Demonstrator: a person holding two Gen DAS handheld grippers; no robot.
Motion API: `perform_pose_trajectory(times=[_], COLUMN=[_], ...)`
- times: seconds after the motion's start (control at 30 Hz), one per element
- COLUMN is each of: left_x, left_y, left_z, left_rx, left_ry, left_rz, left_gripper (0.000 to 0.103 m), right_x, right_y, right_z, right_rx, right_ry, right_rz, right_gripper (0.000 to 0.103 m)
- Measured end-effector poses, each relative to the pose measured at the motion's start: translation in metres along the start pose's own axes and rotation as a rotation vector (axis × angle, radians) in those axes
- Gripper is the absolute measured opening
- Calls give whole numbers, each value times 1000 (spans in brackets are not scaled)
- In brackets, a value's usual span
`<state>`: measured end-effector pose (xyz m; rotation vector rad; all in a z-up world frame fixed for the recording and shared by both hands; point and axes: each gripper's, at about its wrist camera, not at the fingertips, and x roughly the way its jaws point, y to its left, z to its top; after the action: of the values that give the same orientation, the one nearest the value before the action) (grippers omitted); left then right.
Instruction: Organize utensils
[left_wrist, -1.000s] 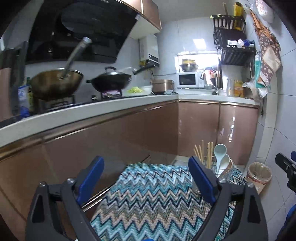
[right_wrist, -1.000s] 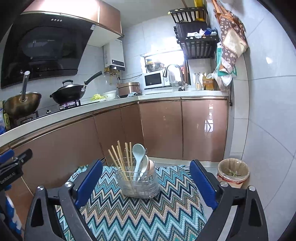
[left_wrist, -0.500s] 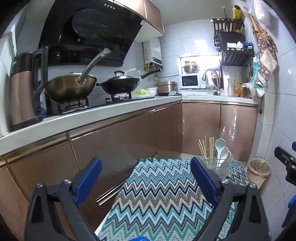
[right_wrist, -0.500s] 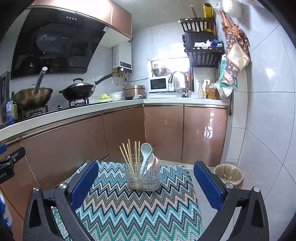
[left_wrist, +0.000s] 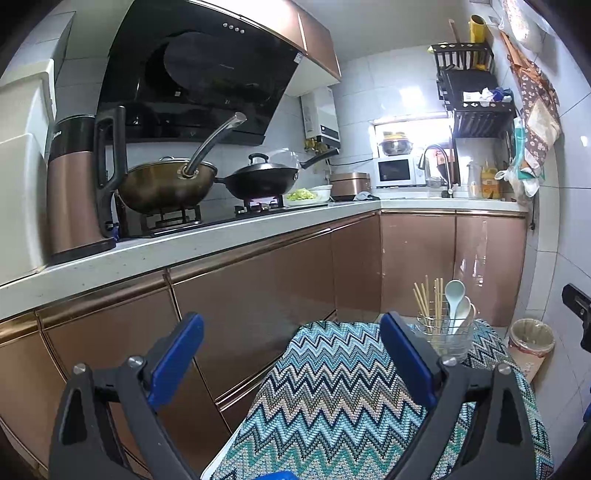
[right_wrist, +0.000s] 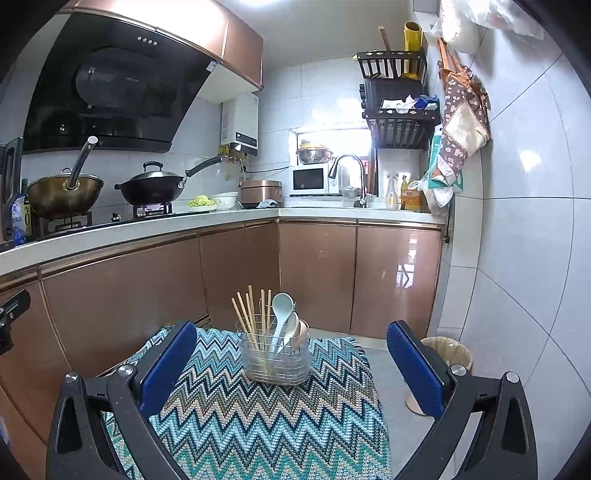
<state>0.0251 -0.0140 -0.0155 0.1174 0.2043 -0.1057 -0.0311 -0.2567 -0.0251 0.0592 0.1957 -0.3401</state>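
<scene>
Both tongs, left (left_wrist: 291, 354) and right (right_wrist: 291, 363), gape wide and empty short of the utensil holder (right_wrist: 275, 354), chopsticks (right_wrist: 251, 314) and spoons (right_wrist: 282, 319) already inside, task seemingly finished.

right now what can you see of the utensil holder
The holder is a clear, ribbed cup in a thin wire frame, standing upright on the zigzag cloth. Wooden chopsticks lean on its left side, pale spoons on its right. Neither gripper touches it; both are open.
</scene>
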Motion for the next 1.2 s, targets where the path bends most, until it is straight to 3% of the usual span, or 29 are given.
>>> perform_pose_trajectory(times=[0.83, 1.2], left_x=[10, 14], left_y=[-3, 4], left_z=[-5, -3], left_rx=[-11, -67], left_ry=[-4, -14], left_rz=[32, 62], left_gripper=[96, 96], right_x=[14, 7], right_y=[-7, -12], right_z=[-10, -1], right_rx=[-23, -41], right_ry=[42, -2], right_rz=[-17, -68], right_gripper=[103, 103])
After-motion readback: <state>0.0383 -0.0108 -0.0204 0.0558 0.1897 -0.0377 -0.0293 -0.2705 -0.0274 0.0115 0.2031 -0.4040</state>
